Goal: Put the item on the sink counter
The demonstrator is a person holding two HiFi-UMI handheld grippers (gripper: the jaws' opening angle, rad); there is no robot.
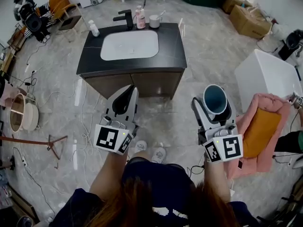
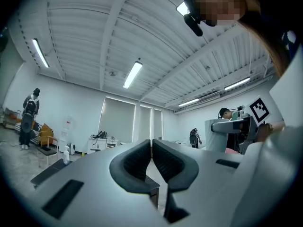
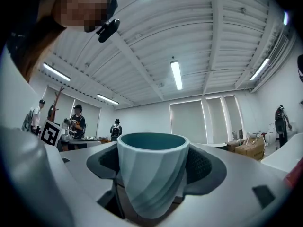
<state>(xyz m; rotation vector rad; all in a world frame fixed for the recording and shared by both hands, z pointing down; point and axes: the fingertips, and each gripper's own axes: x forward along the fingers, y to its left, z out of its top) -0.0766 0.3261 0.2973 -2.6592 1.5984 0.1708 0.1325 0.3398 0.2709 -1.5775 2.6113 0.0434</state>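
Plainly a long carry for a cup pinched by its sides

Nearest, the right gripper [image 1: 215,109] has its jaws set wide and pressed on two sides of the teal cup [image 3: 152,174]. The cup stands upright between them, mouth up, well short of the counter. Its wall looks smooth and slanted, so a jolt or tilt could work it loose and drop it to the hard floor. The left gripper [image 1: 127,96] is closed on nothing and lends no support. Further on, loose cables [image 1: 90,109] lie on the floor left of the path, and a caught foot would shake the hold. Beyond, the sink counter [image 1: 176,56] leaves only narrow dark margins around the white basin [image 1: 129,45]. The pink bottle [image 1: 140,18] and grey cup [image 1: 155,21] crowd its back edge, so a careless set-down could knock them or tip the cup into the basin
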